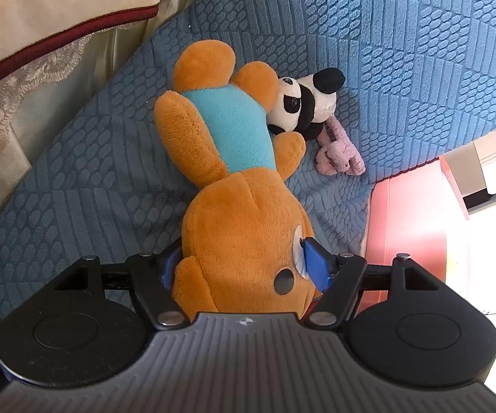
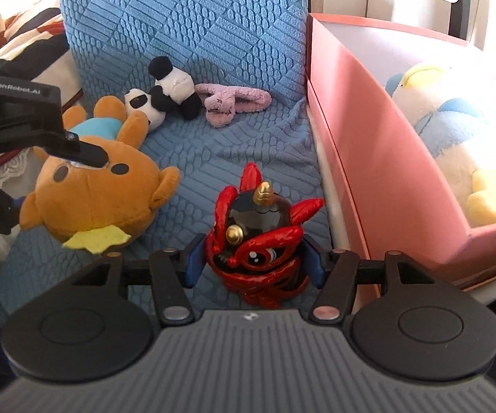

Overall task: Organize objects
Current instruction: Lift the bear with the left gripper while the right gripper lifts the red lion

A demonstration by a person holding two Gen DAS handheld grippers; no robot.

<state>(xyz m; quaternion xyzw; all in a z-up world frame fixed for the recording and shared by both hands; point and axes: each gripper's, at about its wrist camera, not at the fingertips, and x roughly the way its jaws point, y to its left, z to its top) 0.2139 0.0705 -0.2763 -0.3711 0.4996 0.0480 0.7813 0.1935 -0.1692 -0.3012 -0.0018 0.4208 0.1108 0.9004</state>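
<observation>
Two toys (image 2: 165,93) against pink box (image 2: 368,158) wall.

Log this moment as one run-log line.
left tongs: shut on orange bear plush | right tongs: shut on red lion-dance figurine | pink box: one plush inside

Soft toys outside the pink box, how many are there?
3: the orange bear in the left gripper, the panda behind it, and the pink bunny beside the panda. The bear may hide others.

orange plush (image 1: 244,220) | red-black figurine (image 2: 261,237) | pink bin (image 2: 379,158) | blue textured cover (image 2: 193,17)
</observation>
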